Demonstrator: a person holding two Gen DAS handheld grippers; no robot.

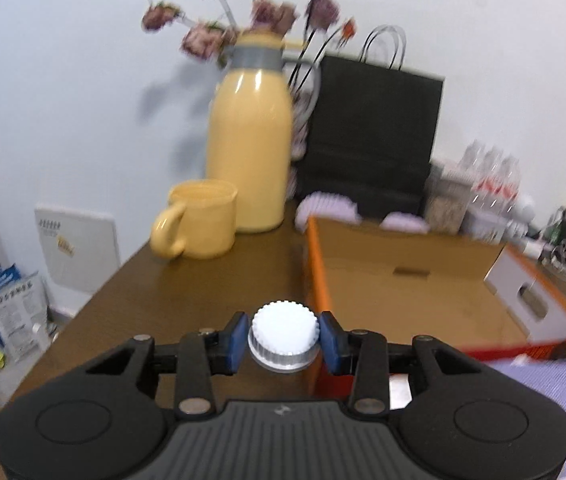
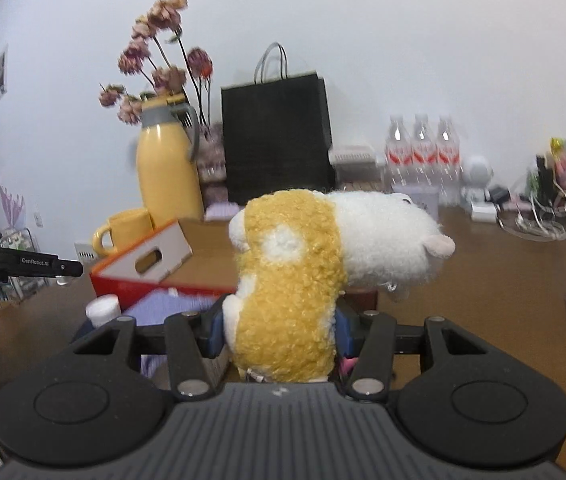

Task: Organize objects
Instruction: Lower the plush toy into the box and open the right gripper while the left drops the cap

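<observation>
Left wrist view: you are holding the left gripper (image 1: 284, 340) with its blue pads clamped on the ribbed white cap of a bottle (image 1: 284, 330), which is hanging just outside the near-left corner of the orange-edged cardboard box (image 1: 423, 280). Right wrist view: you are holding the right gripper (image 2: 281, 336) with its jaws clamped on the body of a yellow-and-white plush toy (image 2: 295, 280), which is standing up in the grip above the table (image 2: 483, 280).

Progress, as a judgement: both items are being carried and neither is resting in the box yet. The visible box floor is showing nothing inside it, so sorting is appearing to be at an early stage. A white-capped container (image 2: 102, 309) and a purple cloth (image 2: 175, 308) are lying near the box and are likely awaiting placement. Whether the yellow mug (image 1: 199, 220) and yellow jug (image 1: 249, 136) belong to the task cannot be determined.
</observation>
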